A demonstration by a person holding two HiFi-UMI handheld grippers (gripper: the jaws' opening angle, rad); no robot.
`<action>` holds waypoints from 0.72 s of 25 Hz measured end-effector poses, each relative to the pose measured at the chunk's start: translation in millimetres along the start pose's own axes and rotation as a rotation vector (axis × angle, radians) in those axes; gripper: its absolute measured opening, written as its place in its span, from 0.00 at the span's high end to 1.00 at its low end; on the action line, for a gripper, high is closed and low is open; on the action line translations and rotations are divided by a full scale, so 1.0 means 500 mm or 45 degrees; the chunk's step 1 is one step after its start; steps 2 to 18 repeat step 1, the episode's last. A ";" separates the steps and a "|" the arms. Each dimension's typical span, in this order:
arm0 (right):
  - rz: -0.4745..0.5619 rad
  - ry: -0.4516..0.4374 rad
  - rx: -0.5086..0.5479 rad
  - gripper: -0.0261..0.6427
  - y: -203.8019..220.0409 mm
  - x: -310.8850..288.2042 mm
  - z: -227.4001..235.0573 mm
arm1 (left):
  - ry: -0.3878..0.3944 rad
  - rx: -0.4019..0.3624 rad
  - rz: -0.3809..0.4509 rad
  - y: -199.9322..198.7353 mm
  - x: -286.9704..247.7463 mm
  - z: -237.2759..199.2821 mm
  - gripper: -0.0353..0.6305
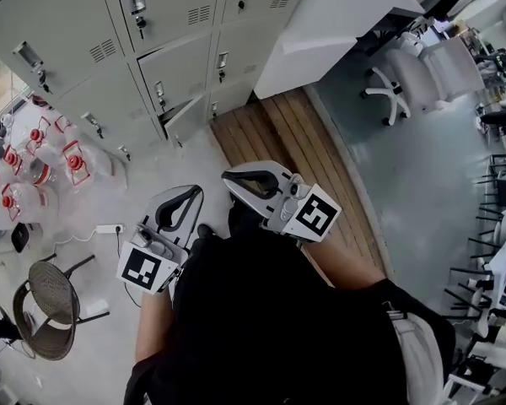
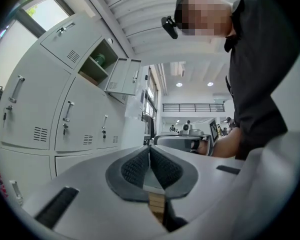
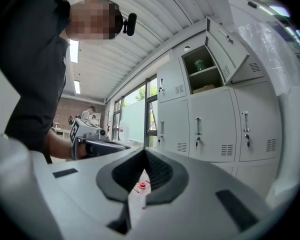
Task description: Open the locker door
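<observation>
Fingers of the left gripper (image 2: 150, 151) and the right gripper (image 3: 144, 154) are pressing shut on nothing and hovering level, well apart from the lockers (image 3: 210, 129), probably because the upper locker door (image 3: 230, 51) is already standing open above them.

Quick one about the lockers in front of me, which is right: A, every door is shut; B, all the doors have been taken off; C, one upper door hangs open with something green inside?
C: the right gripper view shows one upper locker door swung open with a green object inside, while the lockers below stay shut.
</observation>
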State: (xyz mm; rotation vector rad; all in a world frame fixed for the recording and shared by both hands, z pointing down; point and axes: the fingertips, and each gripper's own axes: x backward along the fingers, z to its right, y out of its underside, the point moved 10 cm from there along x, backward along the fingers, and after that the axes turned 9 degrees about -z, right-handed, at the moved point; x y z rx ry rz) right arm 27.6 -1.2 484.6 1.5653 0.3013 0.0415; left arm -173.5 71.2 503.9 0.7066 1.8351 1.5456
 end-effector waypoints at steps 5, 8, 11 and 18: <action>-0.005 0.004 -0.007 0.94 0.003 0.002 -0.001 | 0.011 0.008 0.000 0.003 -0.005 0.002 0.92; -0.005 0.004 -0.007 0.94 0.003 0.002 -0.001 | 0.011 0.008 0.000 0.003 -0.005 0.002 0.92; -0.005 0.004 -0.007 0.94 0.003 0.002 -0.001 | 0.011 0.008 0.000 0.003 -0.005 0.002 0.92; -0.005 0.004 -0.007 0.94 0.003 0.002 -0.001 | 0.011 0.008 0.000 0.003 -0.005 0.002 0.92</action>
